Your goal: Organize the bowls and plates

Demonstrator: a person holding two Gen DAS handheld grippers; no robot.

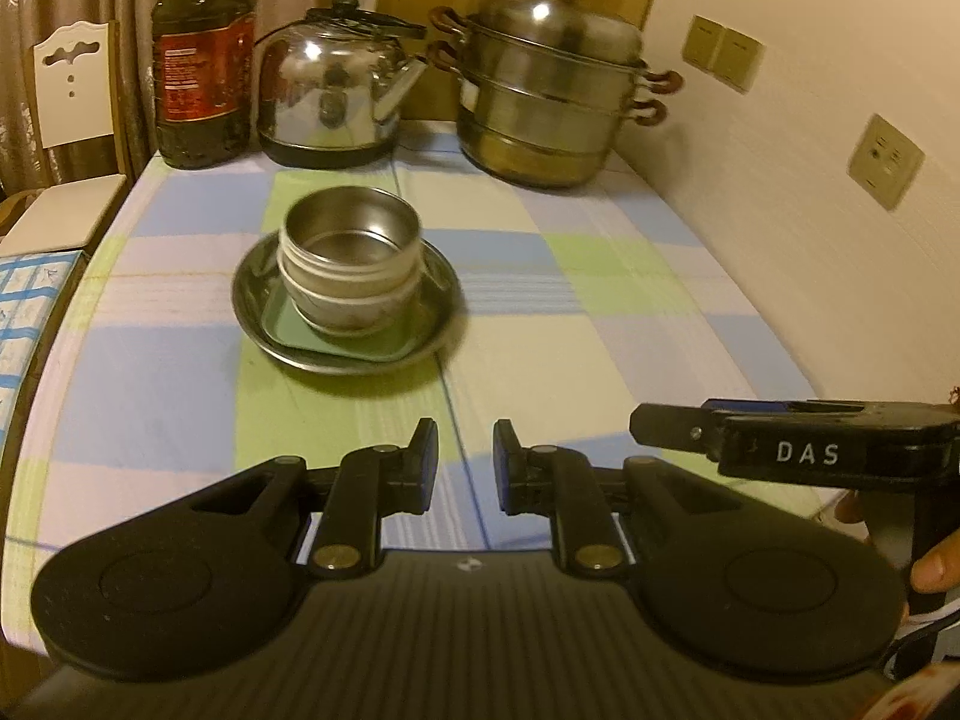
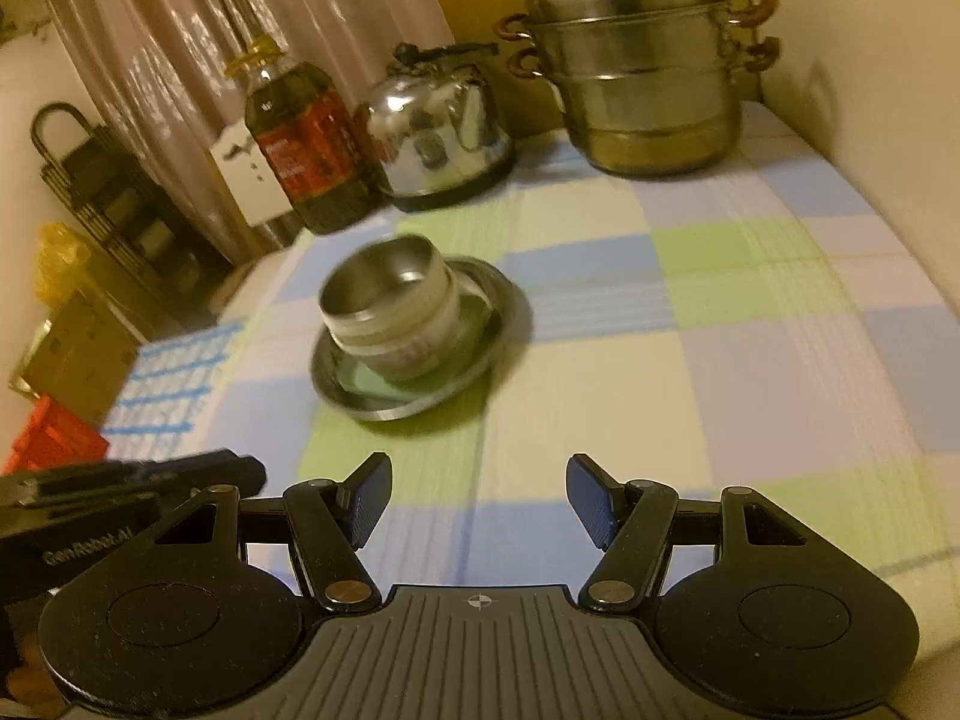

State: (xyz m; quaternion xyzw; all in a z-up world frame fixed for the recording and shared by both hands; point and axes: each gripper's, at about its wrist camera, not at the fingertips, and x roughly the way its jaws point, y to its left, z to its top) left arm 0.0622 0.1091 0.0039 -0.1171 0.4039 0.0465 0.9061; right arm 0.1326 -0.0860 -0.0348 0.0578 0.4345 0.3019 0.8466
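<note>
Both tongs (image 1: pixel 465 465) (image 2: pixel 478 501) empty, angled down toward seemingly stacked bowls (image 1: pixel 351 267).

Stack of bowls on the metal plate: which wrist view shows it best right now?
Left wrist view: the stack of bowls is near centre, only slightly blurred, with the layers and the green tray underneath readable. Right wrist view shows the same stack tilted, left of centre and more smeared by motion.

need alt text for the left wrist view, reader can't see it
A stack of bowls sits on a small green tray inside a round metal plate on a checked tablecloth. The left claw, empty and nearly closed, is in the foreground. A kettle, steamer pot and oil bottle stand behind.
</note>
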